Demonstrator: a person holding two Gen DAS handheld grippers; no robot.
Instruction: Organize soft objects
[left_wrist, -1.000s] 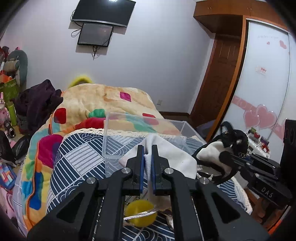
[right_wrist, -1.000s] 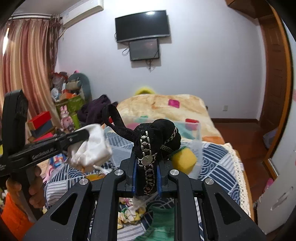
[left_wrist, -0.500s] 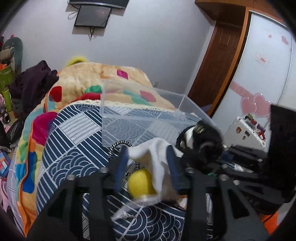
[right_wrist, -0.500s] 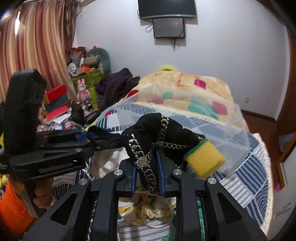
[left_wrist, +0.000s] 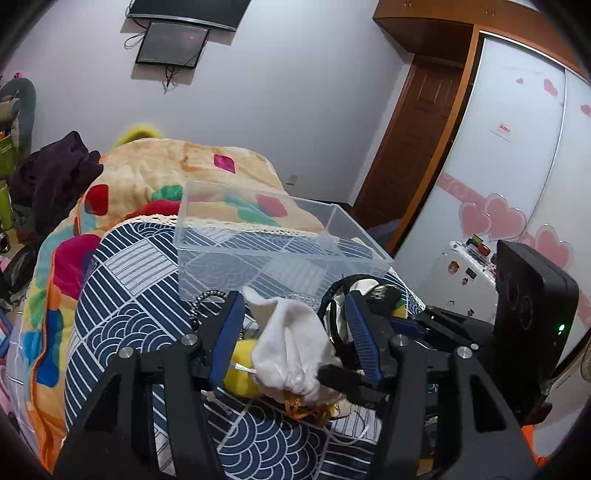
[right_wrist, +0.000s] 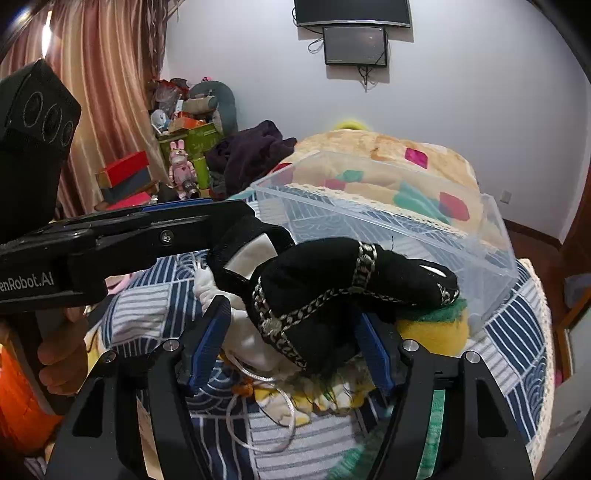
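White cloth (left_wrist: 291, 350) lies loose between the left gripper's (left_wrist: 295, 332) spread jaws. Only the right view shows the black pouch (right_wrist: 332, 291) between the right gripper's (right_wrist: 295, 343) parted jaws, sponge (right_wrist: 436, 328) beside it, box (right_wrist: 406, 229) behind.

pale lilac wall (left_wrist: 295, 92) ahead, wall-mounted tv (right_wrist: 351, 13) above smaller screen (right_wrist: 355, 46). brown wooden door (left_wrist: 410, 147) ahead-right, heart-stickered wardrobe panel (left_wrist: 517, 166) right. pink-orange curtain (right_wrist: 103, 92) left. bed with patterned blanket (left_wrist: 166, 166) ahead.

Pretty cramped: both tools sit jaws apart over the same pile, white cloth pouch (left_wrist: 288, 354) and black chain-trimmed fabric bag (right_wrist: 332, 291) between them. The clear plastic box (left_wrist: 273, 240) just beyond is open-topped.
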